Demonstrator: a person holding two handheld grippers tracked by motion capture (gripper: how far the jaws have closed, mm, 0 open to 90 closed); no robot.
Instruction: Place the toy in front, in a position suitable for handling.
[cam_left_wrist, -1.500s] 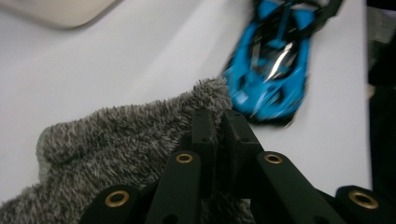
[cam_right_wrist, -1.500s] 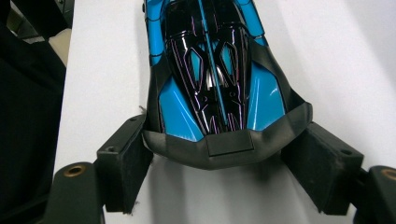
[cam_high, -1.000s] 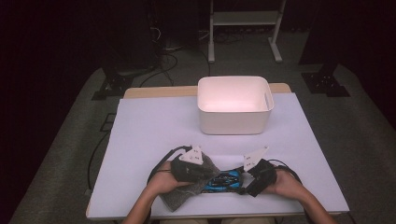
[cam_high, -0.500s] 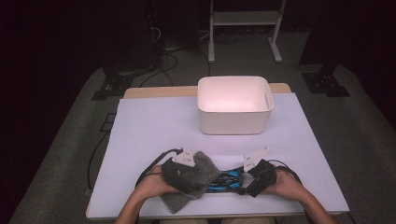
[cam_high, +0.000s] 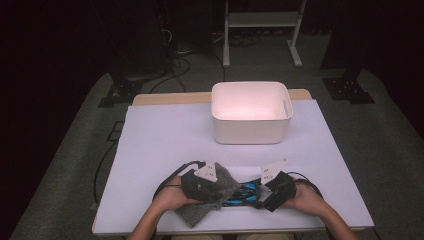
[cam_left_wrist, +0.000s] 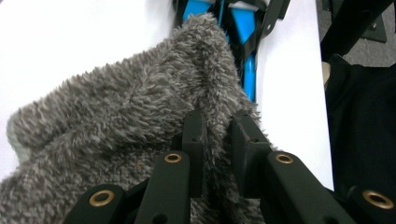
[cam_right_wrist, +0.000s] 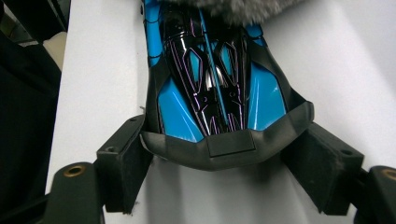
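Pinching grey cloth (cam_left_wrist: 140, 126) in left claw (cam_left_wrist: 217, 140), beside toy car (cam_right_wrist: 215, 79)

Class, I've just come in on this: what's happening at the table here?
A person is working at the near edge of a white table with a claw in each hand. The left claw has just been closing and pinches a fold of a fluffy grey cloth, which lies partly over a blue and black toy car. The right claw grips one end of the car across its width. A white bin stands farther back, untouched.
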